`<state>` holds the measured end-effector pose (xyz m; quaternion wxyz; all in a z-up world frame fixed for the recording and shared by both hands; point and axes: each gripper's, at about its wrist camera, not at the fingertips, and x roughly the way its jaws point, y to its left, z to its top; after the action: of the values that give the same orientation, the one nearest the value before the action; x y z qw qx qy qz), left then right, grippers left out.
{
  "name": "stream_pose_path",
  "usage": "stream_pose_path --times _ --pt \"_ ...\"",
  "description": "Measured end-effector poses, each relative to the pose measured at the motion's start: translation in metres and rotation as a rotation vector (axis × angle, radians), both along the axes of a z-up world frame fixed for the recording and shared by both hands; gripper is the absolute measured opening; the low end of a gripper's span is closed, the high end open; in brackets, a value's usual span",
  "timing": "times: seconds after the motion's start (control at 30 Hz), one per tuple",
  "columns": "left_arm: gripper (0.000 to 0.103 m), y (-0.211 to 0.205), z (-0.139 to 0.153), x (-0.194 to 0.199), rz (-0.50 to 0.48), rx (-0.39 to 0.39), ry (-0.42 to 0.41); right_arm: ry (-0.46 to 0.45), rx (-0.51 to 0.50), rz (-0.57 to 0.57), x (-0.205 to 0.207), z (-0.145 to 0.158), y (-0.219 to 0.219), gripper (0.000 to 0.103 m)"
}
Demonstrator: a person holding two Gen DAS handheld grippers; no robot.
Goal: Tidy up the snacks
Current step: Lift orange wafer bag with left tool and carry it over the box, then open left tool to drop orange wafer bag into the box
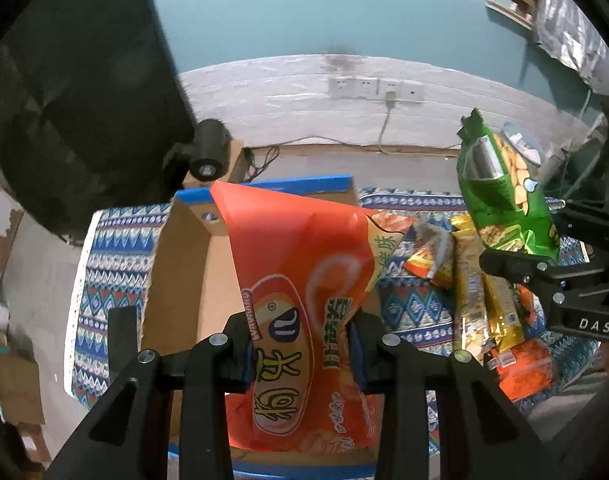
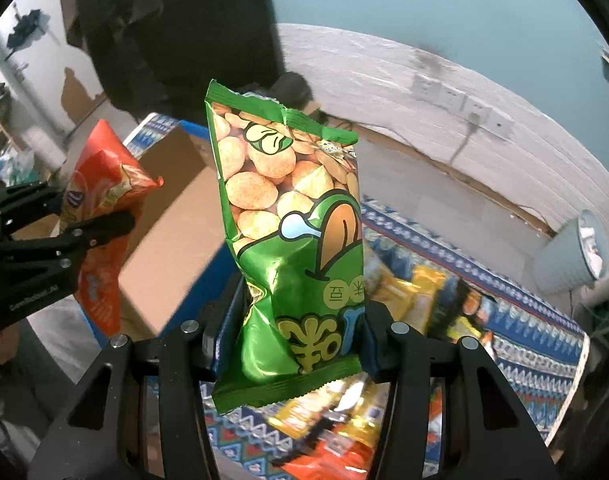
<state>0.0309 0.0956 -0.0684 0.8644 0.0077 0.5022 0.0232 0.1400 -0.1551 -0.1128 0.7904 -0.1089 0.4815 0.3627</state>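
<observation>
My left gripper (image 1: pixel 300 344) is shut on an orange snack bag (image 1: pixel 300 280) and holds it upright above an open cardboard box (image 1: pixel 184 272) with blue-taped edges. My right gripper (image 2: pixel 292 332) is shut on a green snack bag (image 2: pixel 292 220), held upright in the air above the snack pile. The green bag also shows in the left wrist view (image 1: pixel 500 188), at the right, with the right gripper (image 1: pixel 544 272) below it. In the right wrist view the orange bag (image 2: pixel 104 184) and the left gripper (image 2: pixel 84 236) are at the left, over the box (image 2: pixel 172 216).
A blue patterned cloth (image 1: pixel 116 256) covers the table. A pile of yellow and orange snack packets (image 1: pixel 476 292) lies on it to the right of the box. A pale cup (image 2: pixel 572 252) stands at the table's far right. A wall with sockets (image 1: pixel 376 88) is behind.
</observation>
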Motion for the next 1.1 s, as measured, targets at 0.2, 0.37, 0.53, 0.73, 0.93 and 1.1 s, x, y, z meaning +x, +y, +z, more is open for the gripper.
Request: stream_pose_path --times 0.2,0.37,0.53,0.73,0.93,1.1 --pt "0.036 0.025 -0.006 -0.007 0.046 -0.008 0.009 0.019 0.004 0.065 -0.008 -0.002 0.039 0.050" --pt "0.036 0.046 -0.018 -0.010 0.086 -0.008 0.036 0.030 0.008 0.116 -0.015 -0.003 0.075 0.049" --pt "0.036 0.068 -0.035 -0.011 0.145 -0.034 0.087 0.074 0.007 0.148 -0.017 -0.014 0.109 0.049" --pt "0.053 0.076 -0.051 -0.013 0.190 -0.018 0.133 0.087 0.006 0.124 -0.012 -0.024 0.115 0.049" --pt "0.076 0.071 -0.053 -0.014 0.203 0.010 0.153 0.109 -0.009 0.080 -0.006 -0.026 0.106 0.064" --pt "0.080 0.059 -0.044 -0.012 0.187 0.037 0.136 0.092 0.001 0.059 -0.005 -0.019 0.095 0.069"
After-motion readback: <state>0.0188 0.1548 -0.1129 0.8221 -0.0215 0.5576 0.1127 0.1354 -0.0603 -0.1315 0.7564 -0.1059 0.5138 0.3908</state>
